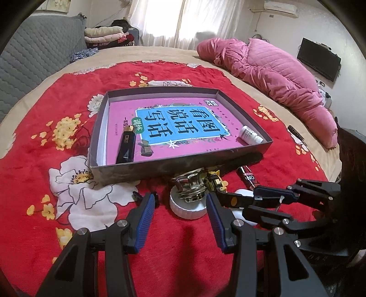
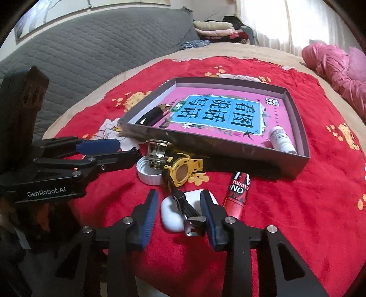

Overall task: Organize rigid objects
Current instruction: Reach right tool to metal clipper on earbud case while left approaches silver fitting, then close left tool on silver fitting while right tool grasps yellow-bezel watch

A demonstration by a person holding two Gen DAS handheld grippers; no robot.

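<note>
- The room is lit by daylight from a curtained window [image 1: 183, 20], which is blown out to near white in both views.
- The red floral blanket [image 1: 57, 141] is evenly and brightly lit, its colours strongly saturated.
- Soft shadows are cast toward the cameras, under the grey tray [image 1: 128, 176] and the left claw [image 1: 180, 205].
- Small glints are seen on the metal knob [image 2: 157, 148] and the black tube [image 2: 148, 117].
- Straight lines are bowed by fisheye distortion, and the corners are vignetted to black.
- Slight softness and compression blur are noted toward the edges; the right claw [image 2: 179, 205] is rendered fairly sharp.
</note>
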